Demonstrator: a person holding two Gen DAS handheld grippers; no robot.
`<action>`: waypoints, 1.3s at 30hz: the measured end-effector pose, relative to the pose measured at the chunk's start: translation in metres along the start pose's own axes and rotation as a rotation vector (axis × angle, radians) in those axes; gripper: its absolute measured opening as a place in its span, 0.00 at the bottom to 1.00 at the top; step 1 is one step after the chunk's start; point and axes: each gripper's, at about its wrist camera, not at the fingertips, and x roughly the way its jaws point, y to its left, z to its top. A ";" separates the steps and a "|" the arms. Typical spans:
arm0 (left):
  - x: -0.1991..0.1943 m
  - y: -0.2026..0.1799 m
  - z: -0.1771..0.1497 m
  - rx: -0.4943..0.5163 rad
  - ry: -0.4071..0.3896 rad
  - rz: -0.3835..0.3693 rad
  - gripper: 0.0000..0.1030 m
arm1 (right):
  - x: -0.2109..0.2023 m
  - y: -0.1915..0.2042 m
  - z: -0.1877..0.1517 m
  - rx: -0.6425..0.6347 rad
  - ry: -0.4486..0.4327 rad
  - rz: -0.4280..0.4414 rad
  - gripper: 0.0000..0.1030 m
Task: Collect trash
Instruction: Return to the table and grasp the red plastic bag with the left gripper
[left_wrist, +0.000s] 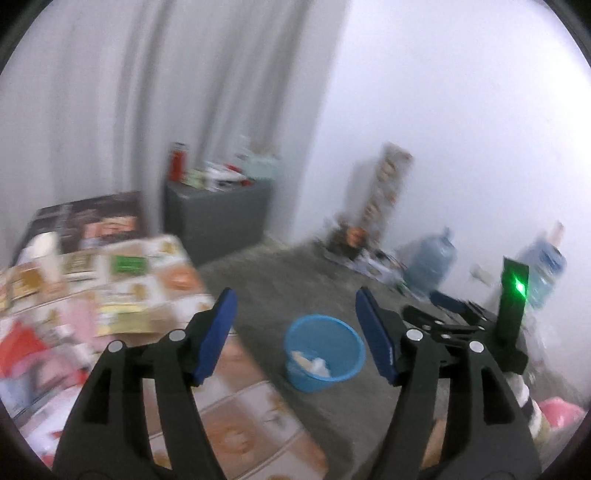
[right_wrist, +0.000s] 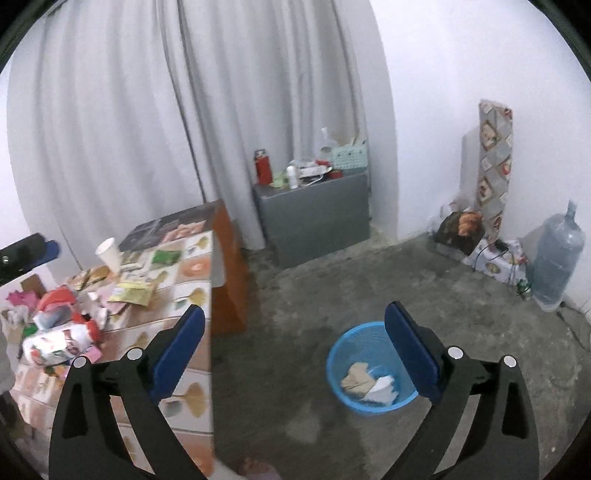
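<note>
Both grippers, left (left_wrist: 293, 325) & right (right_wrist: 295, 350), hover w/ jaws apart, empty, above upright blue bin (right_wrist: 369, 373) on floor, mouth up, paper scraps (right_wrist: 369, 384) inside, beside littered table (right_wrist: 192, 280)

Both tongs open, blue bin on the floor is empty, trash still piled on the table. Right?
Not quite: the blue bin is not empty. The right wrist view shows paper scraps inside it. The rest holds: left tongs and right tongs are open, and trash sits on the table.
</note>
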 end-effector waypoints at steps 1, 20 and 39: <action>-0.017 0.013 0.000 -0.025 -0.025 0.032 0.63 | 0.001 0.005 0.001 0.006 0.010 0.019 0.92; -0.157 0.181 -0.059 -0.359 -0.094 0.350 0.66 | 0.027 0.140 -0.006 -0.102 0.169 0.344 0.92; 0.016 0.208 -0.067 0.416 0.489 0.663 0.60 | 0.087 0.193 -0.028 -0.143 0.314 0.389 0.92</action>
